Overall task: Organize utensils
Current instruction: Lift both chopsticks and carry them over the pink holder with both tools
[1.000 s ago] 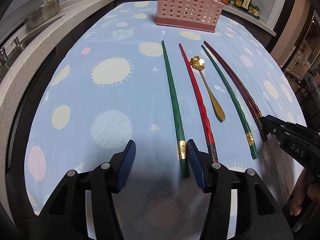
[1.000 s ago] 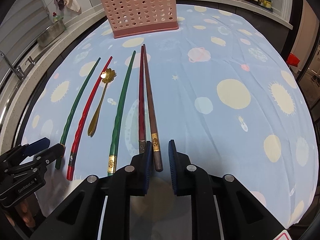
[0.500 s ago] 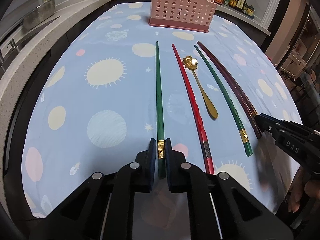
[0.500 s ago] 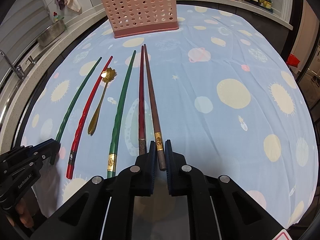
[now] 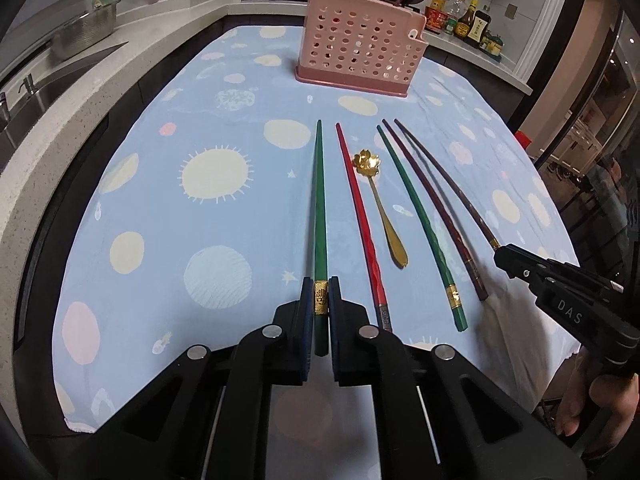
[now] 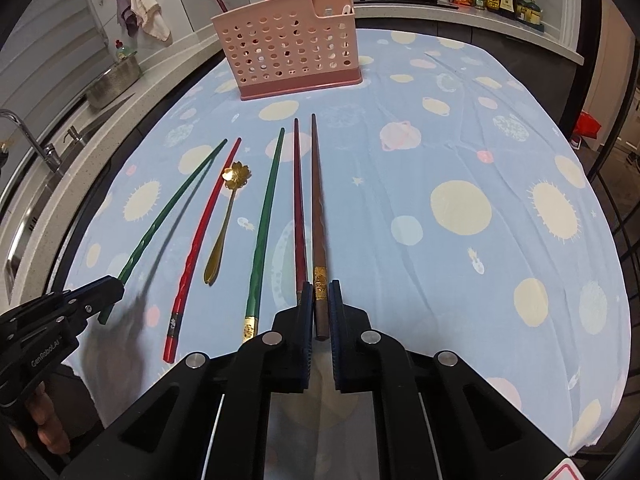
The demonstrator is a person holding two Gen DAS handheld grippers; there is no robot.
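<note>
My left gripper (image 5: 320, 300) is shut on a green chopstick (image 5: 319, 208) near its gold band and holds it lifted off the cloth. My right gripper (image 6: 321, 300) is shut on a brown chopstick (image 6: 318, 208), also lifted. On the blue cloth lie a red chopstick (image 5: 360, 220), a gold flower spoon (image 5: 380, 204), a second green chopstick (image 5: 420, 220) and a dark red chopstick (image 5: 436, 208). The pink perforated utensil holder (image 5: 360, 58) stands at the far end of the table.
The table edge (image 5: 72, 160) borders a counter with a sink and a metal colander (image 5: 84, 32) on the left. Sauce bottles (image 5: 468, 22) and pans on a stove stand behind the holder. Several chopsticks stick out of the holder.
Both grippers have risen with their chopsticks, lifting them off the cloth. A second ago the left gripper was open beside its green chopstick; it then shut on it.
</note>
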